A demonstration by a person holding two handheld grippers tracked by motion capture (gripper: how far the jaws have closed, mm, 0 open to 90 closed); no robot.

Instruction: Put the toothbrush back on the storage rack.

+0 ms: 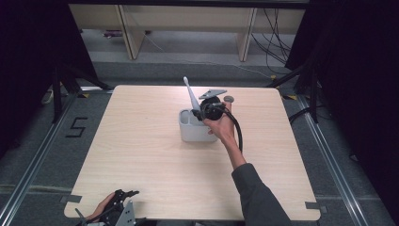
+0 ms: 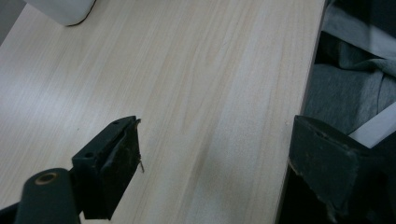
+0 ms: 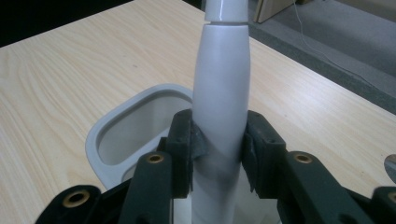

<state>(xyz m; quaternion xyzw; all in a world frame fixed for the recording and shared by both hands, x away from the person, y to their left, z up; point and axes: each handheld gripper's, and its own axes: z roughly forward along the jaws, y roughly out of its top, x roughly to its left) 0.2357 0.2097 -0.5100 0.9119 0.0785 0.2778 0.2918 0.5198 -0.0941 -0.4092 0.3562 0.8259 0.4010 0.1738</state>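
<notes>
My right claw [image 3: 218,154] has hold of the white toothbrush [image 3: 222,93], both pads pressed against the thick handle from either side, the jaws only as far apart as the handle is wide. In the right gripper view the handle rises straight up between the jaws toward twelve o'clock, with a seam where the narrower neck begins near the top edge. Its lower end sits down inside the grey holder [image 3: 116,121], whose rounded rim opens at about nine o'clock from the handle.

From the high view I see the holder [image 1: 194,127] standing near the middle of the bench [image 1: 141,165], a little toward the far edge. The toothbrush [image 1: 190,96] stands in it, tilted slightly so the head leans toward eleven o'clock. The right claw [image 1: 203,114] is at the holder's two o'clock corner, with the hand and sleeve running back toward five o'clock. A small round grey disc [image 1: 229,99] lies on the bench at about one o'clock from the holder, just beyond the claw.

My left claw [image 1: 123,197] rests at the near edge of the bench, around seven o'clock from the holder and well apart from it. In the left gripper view its jaws stand wide apart with nothing between them, only bare bench [image 2: 201,93] below.
</notes>
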